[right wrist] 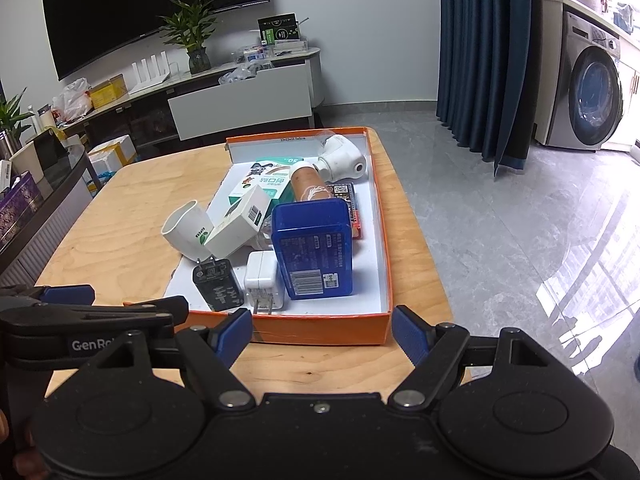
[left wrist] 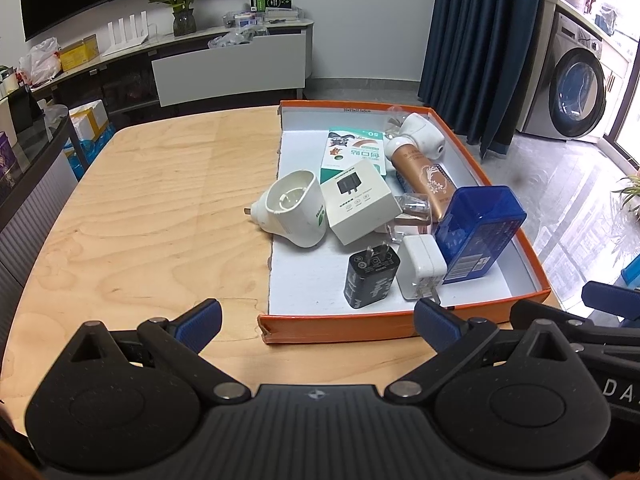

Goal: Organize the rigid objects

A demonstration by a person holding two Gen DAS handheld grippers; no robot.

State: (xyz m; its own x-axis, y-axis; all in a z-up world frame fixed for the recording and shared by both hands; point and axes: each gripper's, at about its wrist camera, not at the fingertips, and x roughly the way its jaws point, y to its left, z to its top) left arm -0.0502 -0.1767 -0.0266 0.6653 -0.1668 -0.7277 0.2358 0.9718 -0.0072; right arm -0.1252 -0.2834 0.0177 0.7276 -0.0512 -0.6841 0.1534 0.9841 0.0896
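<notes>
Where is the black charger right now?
The black charger lies at the near end of the orange box, just left of the white charger in both views.

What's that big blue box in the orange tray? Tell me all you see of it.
The blue box looks like glossy, slightly see-through hard plastic, rectangular with rounded corners. Its top face carries white print, a barcode and a small code square. It lies tilted, its far end propped on the things behind, in the near right part of the orange tray. The white charger sits right against its left side. No claw touches it.
</notes>
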